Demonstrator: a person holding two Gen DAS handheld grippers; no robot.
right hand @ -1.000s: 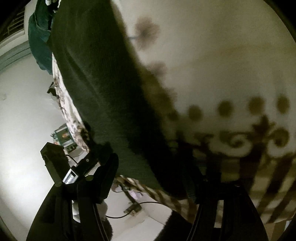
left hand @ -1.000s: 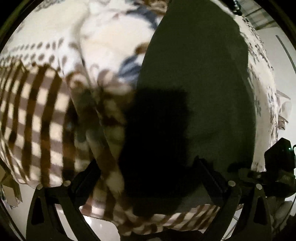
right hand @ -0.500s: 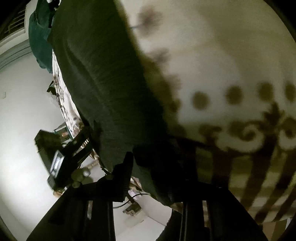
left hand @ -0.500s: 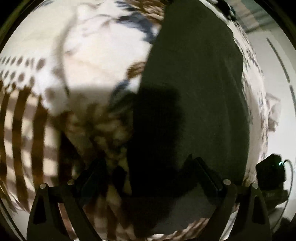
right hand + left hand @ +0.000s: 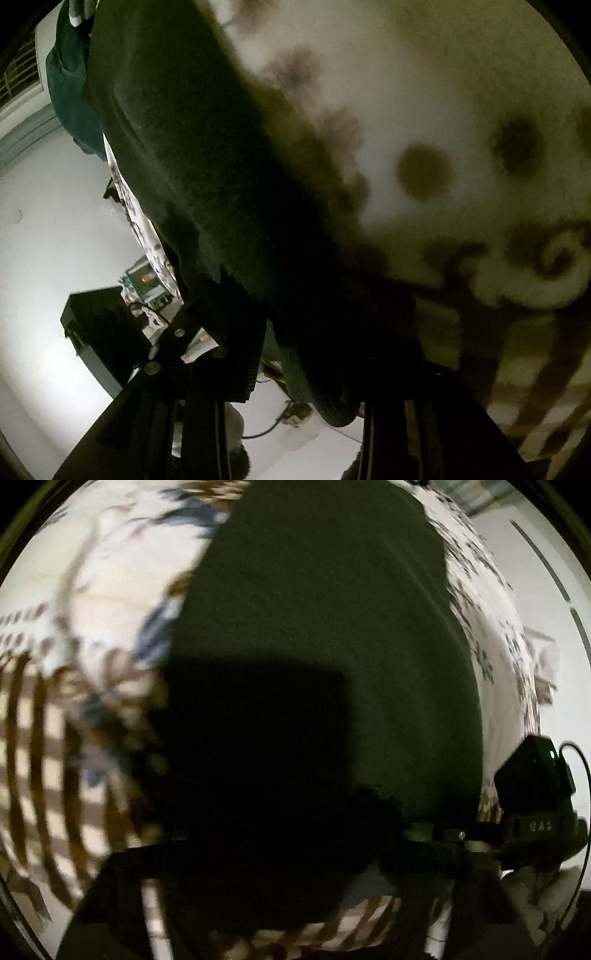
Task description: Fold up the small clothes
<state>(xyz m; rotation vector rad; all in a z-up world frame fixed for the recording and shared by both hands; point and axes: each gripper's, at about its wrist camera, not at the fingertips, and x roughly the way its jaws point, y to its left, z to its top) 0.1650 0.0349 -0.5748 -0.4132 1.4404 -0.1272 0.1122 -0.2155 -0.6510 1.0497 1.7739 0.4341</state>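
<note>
Dark green knit cloth (image 5: 317,635) fills the middle of the left wrist view, lying on a cream bedspread (image 5: 44,738) with brown stripes at the left and a floral print at the right edge; the left gripper (image 5: 273,878) at the bottom is lost in shadow and blur, so I cannot tell how its jaws stand. In the right wrist view the same cloth (image 5: 192,177) runs from upper left to lower centre, its lower edge between the parted jaws of the right gripper (image 5: 306,384), with the cream, brown-dotted spread to the right.
</note>
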